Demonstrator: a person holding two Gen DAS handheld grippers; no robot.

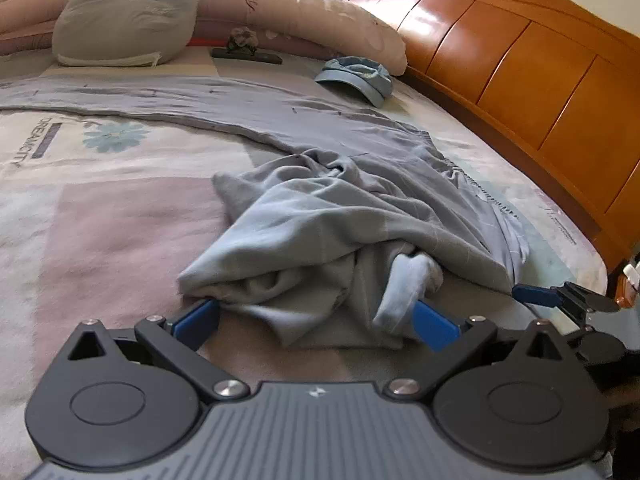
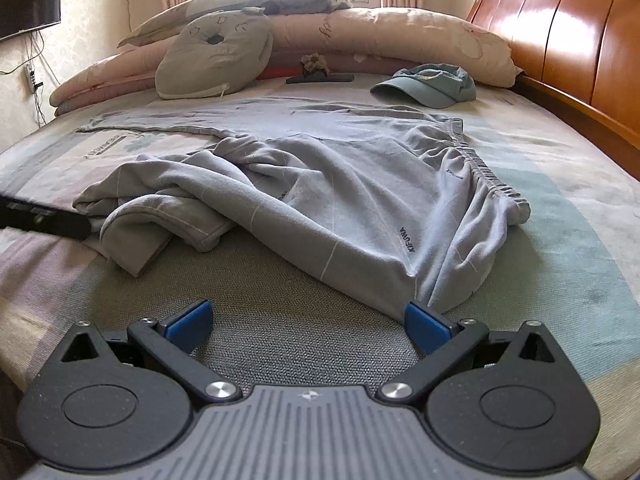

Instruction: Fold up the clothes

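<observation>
Grey sweatpants point(image 1: 360, 216) lie on the bed. One leg stretches flat toward the far left, and the other leg is bunched in a heap at the near side. My left gripper point(image 1: 316, 322) is open wide, and the bunched leg end lies between its blue fingertips point(image 1: 196, 320). In the right wrist view the sweatpants point(image 2: 340, 200) show their elastic waistband point(image 2: 488, 176) at the right. My right gripper point(image 2: 306, 322) is open too; its right fingertip point(image 2: 424, 324) touches the near corner of the pants. The right gripper point(image 1: 560, 296) also shows at the left wrist view's right edge.
A blue cap point(image 2: 428, 84) lies beyond the pants, near the wooden headboard point(image 2: 560, 40). A grey round cushion point(image 2: 216, 60) and long pink pillows point(image 2: 400, 36) line the far side. A dark flat object point(image 2: 320, 78) sits in front of the pillows. The patterned bedspread point(image 2: 280, 320) is bare under my right gripper.
</observation>
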